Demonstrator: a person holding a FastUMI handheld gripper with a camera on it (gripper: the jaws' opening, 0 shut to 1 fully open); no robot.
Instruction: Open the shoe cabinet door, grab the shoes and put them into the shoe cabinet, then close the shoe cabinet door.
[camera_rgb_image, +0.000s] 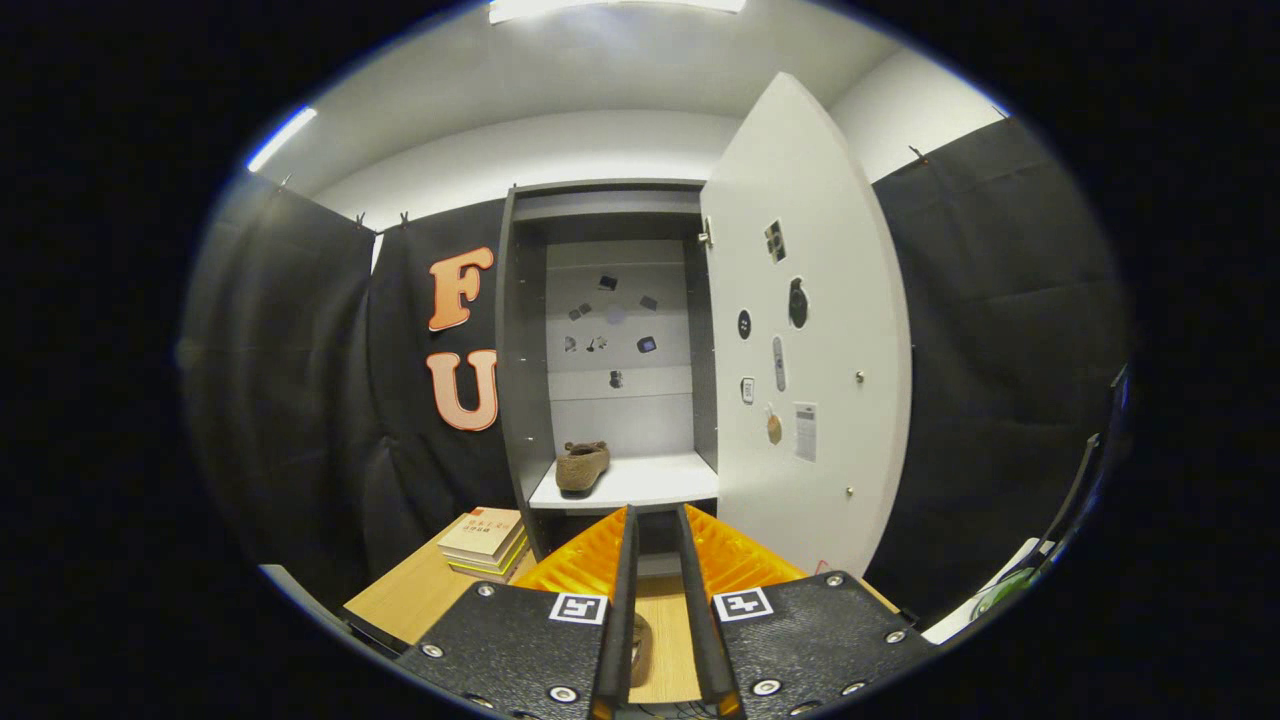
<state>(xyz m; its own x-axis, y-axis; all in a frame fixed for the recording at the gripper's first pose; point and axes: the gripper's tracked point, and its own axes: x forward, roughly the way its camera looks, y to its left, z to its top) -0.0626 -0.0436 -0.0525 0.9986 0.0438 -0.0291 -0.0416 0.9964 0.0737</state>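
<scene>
The claw (655, 525) has 2 ribbed orange fingers (585, 560) on black textured plates with silver screws and square black-and-white markers.

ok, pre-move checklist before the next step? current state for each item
1. Cabinet door open: ok, swung wide to the right of the opening.
2. One shoe on the shelf: ok, brown shoe sits at the shelf's left side.
3. Second shoe located: cannot tell, a brownish shape shows low between the fingers on the wooden table, mostly hidden.
4. Hand-held gripper free: ok, fingers a narrow gap apart, nothing pressed between them.
5. Shelf room for another shoe: ok, right part is bare.
6. Books out of the way: ok, stacked left of the fingers, beside the cabinet's base.
</scene>
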